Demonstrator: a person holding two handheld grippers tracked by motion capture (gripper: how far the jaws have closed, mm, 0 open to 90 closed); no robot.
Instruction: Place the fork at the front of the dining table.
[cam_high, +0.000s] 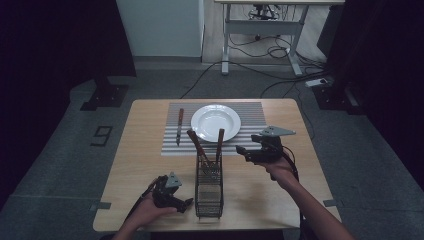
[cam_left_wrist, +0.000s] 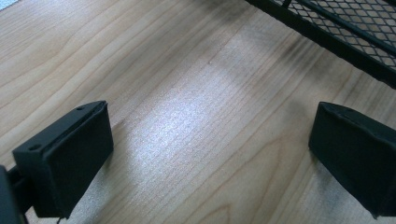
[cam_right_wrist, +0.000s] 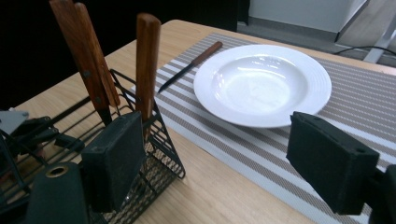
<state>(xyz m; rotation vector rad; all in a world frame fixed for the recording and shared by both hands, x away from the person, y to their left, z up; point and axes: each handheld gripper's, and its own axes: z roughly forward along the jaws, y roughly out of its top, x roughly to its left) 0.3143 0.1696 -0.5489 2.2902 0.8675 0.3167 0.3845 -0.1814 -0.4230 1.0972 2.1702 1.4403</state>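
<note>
I am holding my right gripper (cam_high: 242, 149) just right of the black wire-mesh cutlery basket (cam_high: 208, 189), its jaws standing wide apart with nothing between them. My left gripper (cam_high: 186, 203) is resting low at the basket's left side, jaws likewise spread over bare wood. The basket is standing near the front middle of the pale, fine-grained wooden table (cam_high: 135, 150), a narrow box of thin rods and mesh. Three smooth brown wooden handles (cam_right_wrist: 88, 60) are sticking up out of its far end, two leaning together, one (cam_right_wrist: 147, 60) upright.

My right gripper view is showing the handles' rivets and the glossy white round plate (cam_right_wrist: 261, 84) with its ribbed rim, lying beyond the basket on a grey-and-white striped placemat (cam_right_wrist: 355, 98). A knife (cam_right_wrist: 189, 66) with a wooden handle is lying on the mat left of the plate, apart from it. My left gripper view is giving the wood grain close up and the basket's mesh corner (cam_left_wrist: 345, 32).

Right of the basket, bare table is running out to the edge.
</note>
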